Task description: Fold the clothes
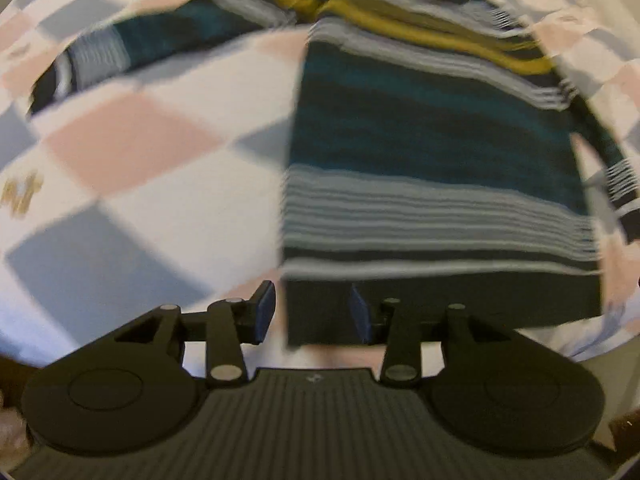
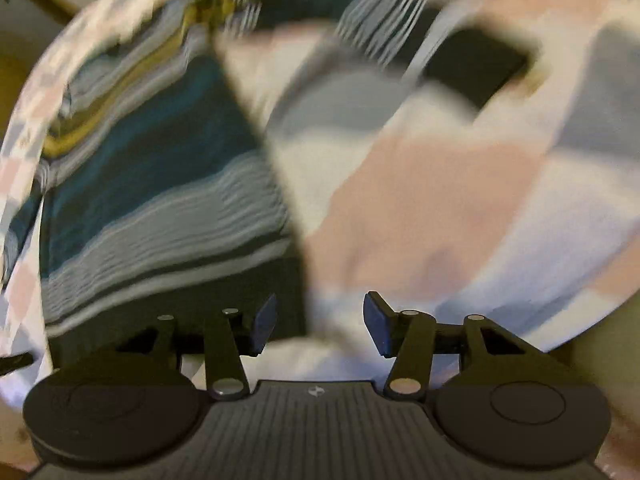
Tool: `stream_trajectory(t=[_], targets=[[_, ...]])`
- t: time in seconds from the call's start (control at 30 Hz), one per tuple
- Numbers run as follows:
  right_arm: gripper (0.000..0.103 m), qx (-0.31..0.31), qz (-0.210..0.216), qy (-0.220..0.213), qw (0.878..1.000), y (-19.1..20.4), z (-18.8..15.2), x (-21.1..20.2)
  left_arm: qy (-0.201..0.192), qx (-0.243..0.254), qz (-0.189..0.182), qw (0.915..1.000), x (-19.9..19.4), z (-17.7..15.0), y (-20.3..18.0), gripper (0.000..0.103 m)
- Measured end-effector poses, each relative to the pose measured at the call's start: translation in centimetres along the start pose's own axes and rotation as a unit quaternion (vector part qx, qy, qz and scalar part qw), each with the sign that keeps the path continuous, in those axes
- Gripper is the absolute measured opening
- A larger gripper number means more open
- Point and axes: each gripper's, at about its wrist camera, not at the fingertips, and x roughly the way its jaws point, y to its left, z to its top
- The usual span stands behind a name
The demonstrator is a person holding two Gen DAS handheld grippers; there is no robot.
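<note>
A bedcover (image 1: 132, 140) in a check of pink, grey-blue and white squares fills most of both wrist views, blurred as if seen in motion. On it lies a striped sweater (image 1: 432, 152), spread flat, with bands of teal, black, grey-and-white and mustard yellow; its dark hem is nearest the cameras. In the left wrist view one sleeve (image 1: 132, 48) stretches away to the upper left across the cover. In the right wrist view the other sleeve (image 2: 404, 36) runs to the upper right and ends in a dark cuff. The left gripper (image 1: 312, 312) hangs above the hem's left corner, its jaws spread, nothing pinched between the blue pads. The right gripper (image 2: 320, 324) hangs above the hem's right corner, jaws spread wider, also holding nothing
</note>
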Motion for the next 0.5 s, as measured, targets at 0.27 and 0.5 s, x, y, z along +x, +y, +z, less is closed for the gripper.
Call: stream_trajectory(t=[0.27, 0.5], targets=[[0.048, -0.31, -0.195, -0.134, 0.921, -0.3, 2.2, -2.2, -0.074, 0.072, -0.11, 0.9886, -2.3, 6.2, -12.6, 0.045], [0.043, -0.583, -0.218, -0.083, 0.778, -2.9, 1.8, 4.9, -0.041, 0.036, -0.126, 0.9905, 2.8, 5.8, -21.2, 0.044]])
